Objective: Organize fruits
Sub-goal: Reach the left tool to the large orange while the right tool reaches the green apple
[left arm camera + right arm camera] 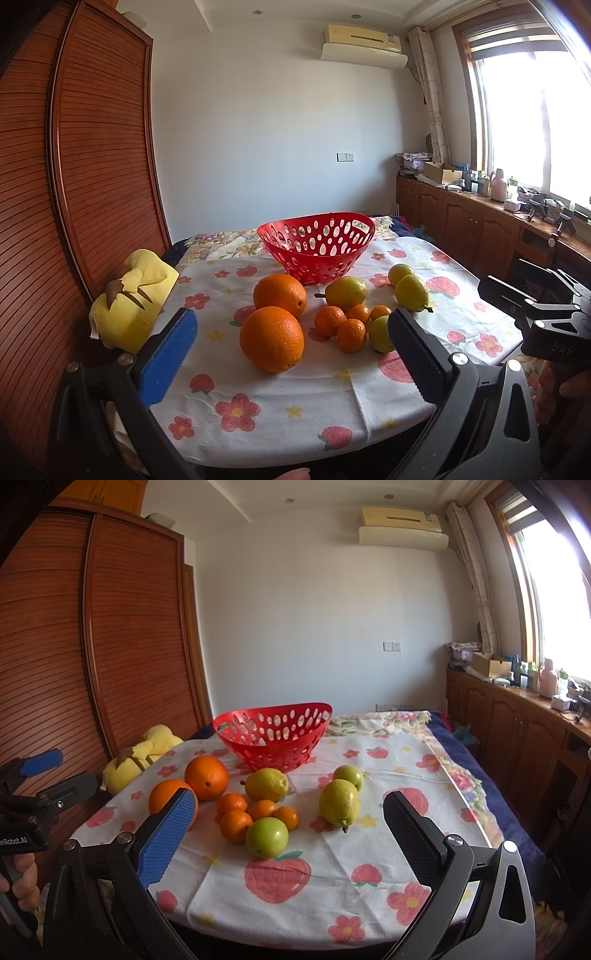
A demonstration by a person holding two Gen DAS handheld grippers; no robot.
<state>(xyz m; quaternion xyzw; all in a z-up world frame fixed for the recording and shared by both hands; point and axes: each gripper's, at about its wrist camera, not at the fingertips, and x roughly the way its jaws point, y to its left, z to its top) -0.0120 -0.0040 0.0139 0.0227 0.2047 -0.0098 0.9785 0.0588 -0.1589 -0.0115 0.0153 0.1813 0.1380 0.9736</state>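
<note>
A tall louvred wooden wardrobe (92, 155) fills the left side of the room, and a long wooden sideboard (517, 731) cluttered with small items runs under the window on the right. Between them stands the counter (369, 886), covered by a white cloth printed with strawberries and flowers. A yellow plush toy (129, 302) lies at the counter's left edge, against the wardrobe.

The left claw (291, 350) is held low over the near edge of the counter, its jaws spread wide with nothing between them; the near large orange lies ahead in the gap. The right claw (288, 834) hovers likewise at the near edge, jaws wide apart and empty, with the green apple just ahead of it. A hand grips the handle of each tool at the frame edges.

A red perforated basket (273, 734) sits toward the far side of the cloth, empty as far as can be seen. All the fruit lies on the cloth in front of it. Two large oranges, one nearer (271, 338) and one farther (280, 293), touch each other on the left. A yellow-green pear (266, 784) lies just before the basket. To the right, a second pear (339, 803) lies beside a small greenish fruit (348, 776). A green apple (266, 836) rests nearest the viewer, touching a cluster of four small tangerines (236, 825).
</note>
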